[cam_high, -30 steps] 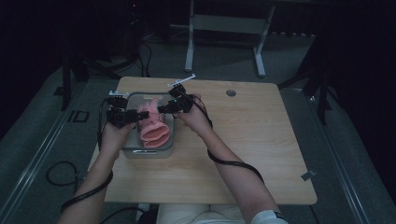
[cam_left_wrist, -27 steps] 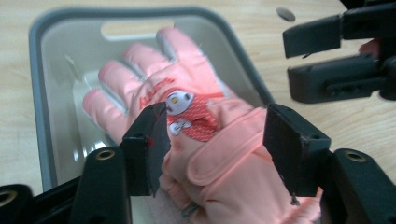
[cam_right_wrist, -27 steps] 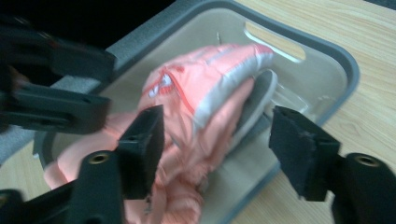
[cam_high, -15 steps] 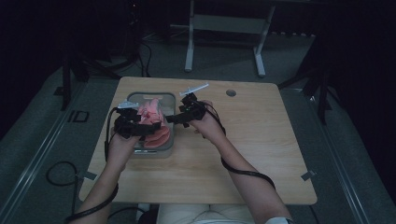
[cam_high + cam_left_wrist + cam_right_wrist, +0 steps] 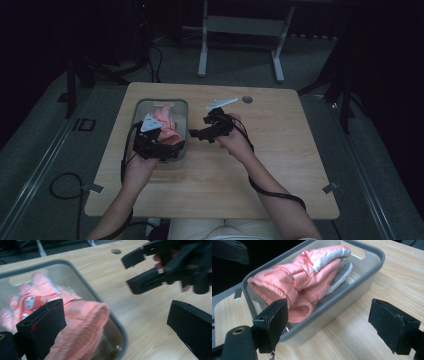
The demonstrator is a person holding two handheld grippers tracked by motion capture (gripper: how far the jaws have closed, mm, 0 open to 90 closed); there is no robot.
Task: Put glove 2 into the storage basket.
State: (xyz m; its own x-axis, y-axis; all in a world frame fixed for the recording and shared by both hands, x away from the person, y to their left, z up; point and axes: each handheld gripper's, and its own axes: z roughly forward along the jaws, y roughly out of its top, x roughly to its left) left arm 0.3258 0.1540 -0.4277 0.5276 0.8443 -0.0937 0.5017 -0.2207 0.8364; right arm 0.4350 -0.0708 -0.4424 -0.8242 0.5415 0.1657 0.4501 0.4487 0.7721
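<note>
The pink gloves [image 5: 309,277] lie stacked inside the grey bin [image 5: 141,106] at the table's [image 5: 280,165] left, cuffs toward the person. Both grippers have just been opening. The left gripper [image 5: 165,150] hangs over the bin's near rim, jaws spread, empty. The right gripper [image 5: 197,134] sits just beside the bin, jaws likewise spread on nothing. Judged: the gloves have been released, deposit complete.

From high above our side of the desk [image 5: 280,165] we look forward and down, taking in its whole top. Each gripper camera sits low and close, looking along its own fingers. All three views share the grey bin [image 5: 180,106] [image 5: 117,322] [image 5: 367,272] with the pink gloves [image 5: 165,122] [image 5: 82,322] [image 5: 312,277].
</note>
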